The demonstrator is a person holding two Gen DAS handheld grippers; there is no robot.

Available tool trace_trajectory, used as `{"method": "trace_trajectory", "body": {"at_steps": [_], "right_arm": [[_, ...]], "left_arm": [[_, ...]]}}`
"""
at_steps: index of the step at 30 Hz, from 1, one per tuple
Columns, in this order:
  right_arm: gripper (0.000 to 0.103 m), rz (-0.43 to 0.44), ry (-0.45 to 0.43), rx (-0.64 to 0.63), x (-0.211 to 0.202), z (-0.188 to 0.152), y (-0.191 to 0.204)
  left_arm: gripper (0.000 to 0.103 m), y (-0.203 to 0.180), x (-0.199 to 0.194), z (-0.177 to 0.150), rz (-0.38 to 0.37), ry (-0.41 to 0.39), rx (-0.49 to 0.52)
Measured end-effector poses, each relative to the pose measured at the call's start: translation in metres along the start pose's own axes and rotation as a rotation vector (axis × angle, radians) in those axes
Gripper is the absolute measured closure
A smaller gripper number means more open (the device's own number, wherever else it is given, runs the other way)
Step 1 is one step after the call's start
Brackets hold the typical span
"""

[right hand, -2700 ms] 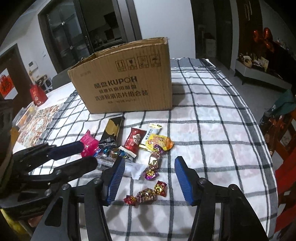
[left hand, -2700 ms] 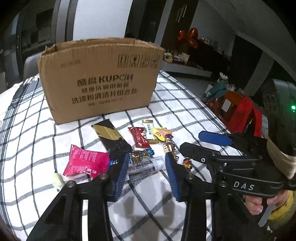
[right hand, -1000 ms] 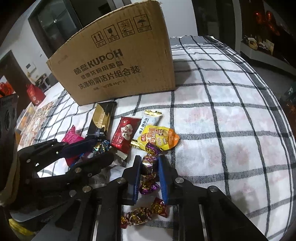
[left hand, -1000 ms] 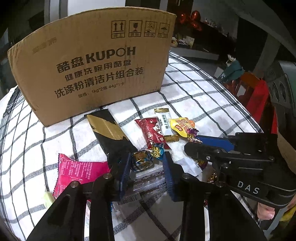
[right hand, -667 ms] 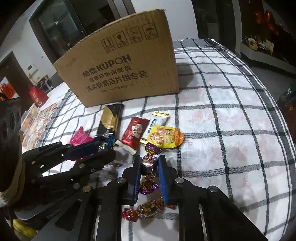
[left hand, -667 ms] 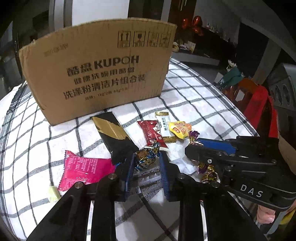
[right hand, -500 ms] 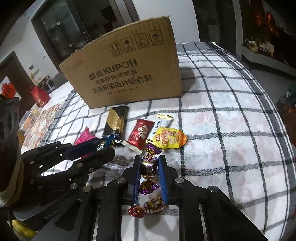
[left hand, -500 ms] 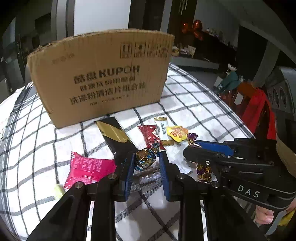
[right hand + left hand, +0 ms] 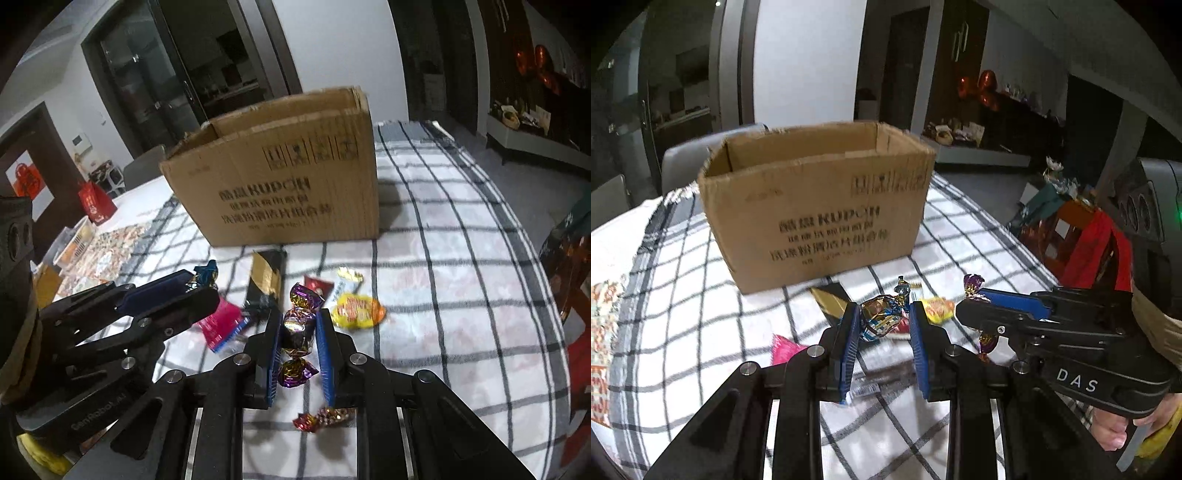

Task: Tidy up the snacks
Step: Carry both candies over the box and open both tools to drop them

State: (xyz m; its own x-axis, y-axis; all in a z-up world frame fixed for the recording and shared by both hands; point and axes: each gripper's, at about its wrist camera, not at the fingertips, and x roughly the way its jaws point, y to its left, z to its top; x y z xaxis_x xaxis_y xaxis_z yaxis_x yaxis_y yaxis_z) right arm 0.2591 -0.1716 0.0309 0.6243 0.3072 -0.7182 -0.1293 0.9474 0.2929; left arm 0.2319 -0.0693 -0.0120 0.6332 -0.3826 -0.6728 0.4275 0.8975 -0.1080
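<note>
A dim room with dark glass doors (image 9: 177, 88) surrounds a checked tablecloth (image 9: 443, 236) bearing an open cardboard box (image 9: 816, 206). In front of it, the left gripper (image 9: 884, 325) pinches a blue-gold candy (image 9: 881, 319); the right gripper (image 9: 297, 332) pinches a purple candy (image 9: 297, 328). Other snacks lie beneath.

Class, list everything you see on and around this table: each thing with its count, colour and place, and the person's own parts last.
cardboard box: one, brown, open, back of the table
checked cloth: one, white and black, covering the table
black-gold packet: one, before the box
yellow packet: one, right of the pile
pink packet: one, left of the pile
red-gold candy: one, on the cloth
blue-gold candy: one, in the left gripper
purple-gold candy: one, in the right gripper
hand: one, lower right in the left wrist view
</note>
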Motion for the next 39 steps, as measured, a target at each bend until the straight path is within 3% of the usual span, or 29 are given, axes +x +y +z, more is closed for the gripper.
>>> {"method": "trace_trajectory", "body": {"at_steps": [10, 20, 30, 39], "right_arm": [[0.083, 0.013, -0.109, -0.025, -0.029, 0.05, 0.014], [0.083, 0.015, -0.167, -0.067, -0.037, 0.101, 0.023], [0.083, 0.018, -0.16, -0.086, -0.027, 0.15, 0.026], [0.083, 0.023, -0.09, -0.05, 0.001, 0.183, 0.019]], "left_arm": [[0.076, 0.011, -0.039, 0.043, 0.039, -0.104, 0.004], [0.076, 0.026, -0.049, 0.089, 0.067, -0.16, 0.012], [0.076, 0.044, -0.036, 0.132, 0.077, -0.15, 0.004], [0.076, 0.062, -0.008, 0.166, 0.064, -0.092, -0.027]]}}
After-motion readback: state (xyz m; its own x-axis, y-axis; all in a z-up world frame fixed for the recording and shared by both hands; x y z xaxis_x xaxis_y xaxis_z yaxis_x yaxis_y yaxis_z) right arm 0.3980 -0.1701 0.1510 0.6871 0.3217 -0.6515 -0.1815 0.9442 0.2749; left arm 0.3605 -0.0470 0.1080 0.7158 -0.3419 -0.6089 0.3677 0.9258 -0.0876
